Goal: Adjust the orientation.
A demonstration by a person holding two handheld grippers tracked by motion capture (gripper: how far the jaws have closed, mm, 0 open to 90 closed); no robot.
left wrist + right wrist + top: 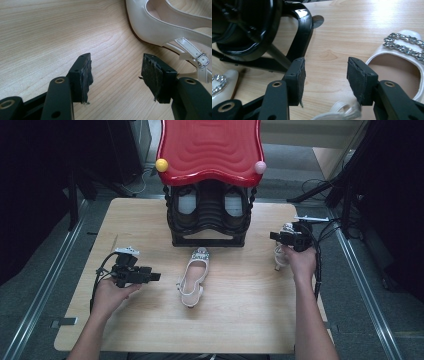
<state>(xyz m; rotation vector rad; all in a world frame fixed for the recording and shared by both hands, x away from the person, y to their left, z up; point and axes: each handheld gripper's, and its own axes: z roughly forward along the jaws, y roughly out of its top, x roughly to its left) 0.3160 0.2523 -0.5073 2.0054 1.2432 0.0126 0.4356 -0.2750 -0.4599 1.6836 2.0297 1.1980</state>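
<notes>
On pale grained wood, both grippers, left (115, 77) and right (325, 81), gape empty beside a glossy cream shoe (194, 276).

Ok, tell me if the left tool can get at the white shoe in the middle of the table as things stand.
Probably yes. The left tool is open, empty and aimed at the white shoe, with bare table between them. In the left gripper view the shoe's heel end lies just past the jaws.

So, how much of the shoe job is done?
Little looks done: the middle shoe and the right shoe both lie on the table, off the rack. Nothing is in hand; the left gripper and right gripper stand open, empty. Probably both shoes remain to be moved.
</notes>
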